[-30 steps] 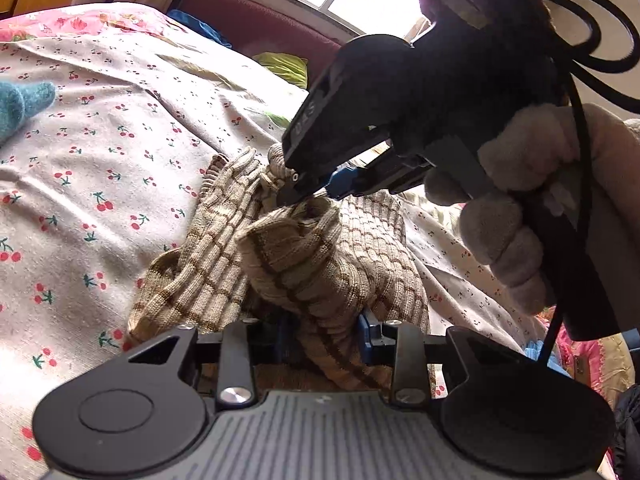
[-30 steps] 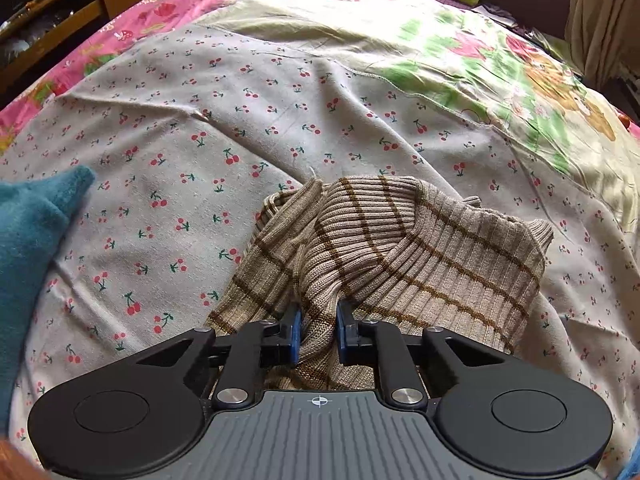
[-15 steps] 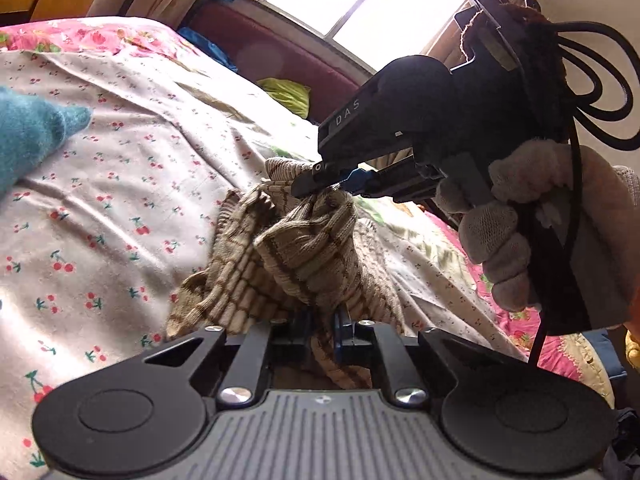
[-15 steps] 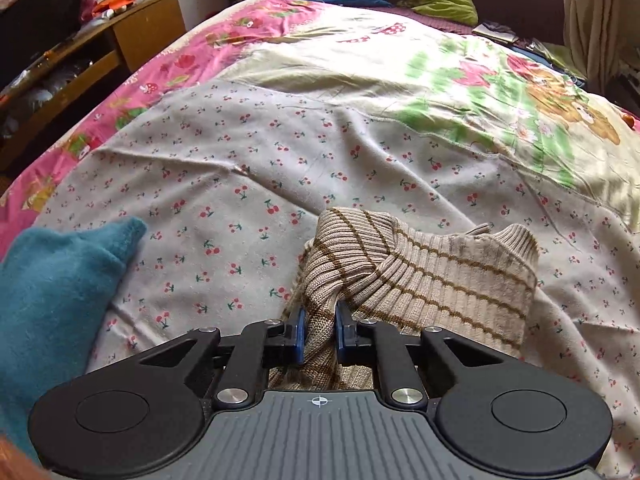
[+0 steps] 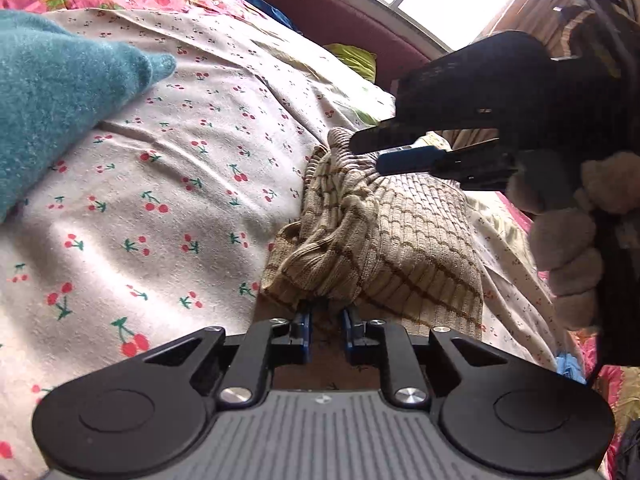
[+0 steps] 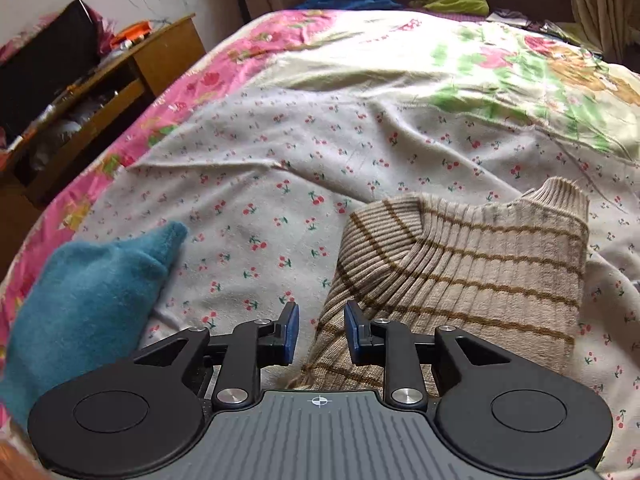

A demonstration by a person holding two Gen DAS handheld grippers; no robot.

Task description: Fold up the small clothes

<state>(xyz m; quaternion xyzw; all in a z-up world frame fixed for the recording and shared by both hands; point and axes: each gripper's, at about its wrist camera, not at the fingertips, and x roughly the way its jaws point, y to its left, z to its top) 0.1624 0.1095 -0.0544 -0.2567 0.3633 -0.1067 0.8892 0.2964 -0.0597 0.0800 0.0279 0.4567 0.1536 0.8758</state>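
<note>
Striped sweater now flatter, cherry-print sheet, bedside desk

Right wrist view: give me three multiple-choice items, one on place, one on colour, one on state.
1. Where is the teal garment relative to the striped sweater?
A) on top of it
B) to its left, apart
C) to its right

2. The sweater's stripes are:
A) red
B) blue
C) brown

3. The right hand-held gripper is:
A) open, with sweater fabric between its fingers
B) shut on the teal garment
C) out of view

Key:
1 B, since the sheet shows between them.
2 C, brown lines on beige knit.
3 A, its jaws have just been opening and stand apart, not clamping the fabric.
</note>
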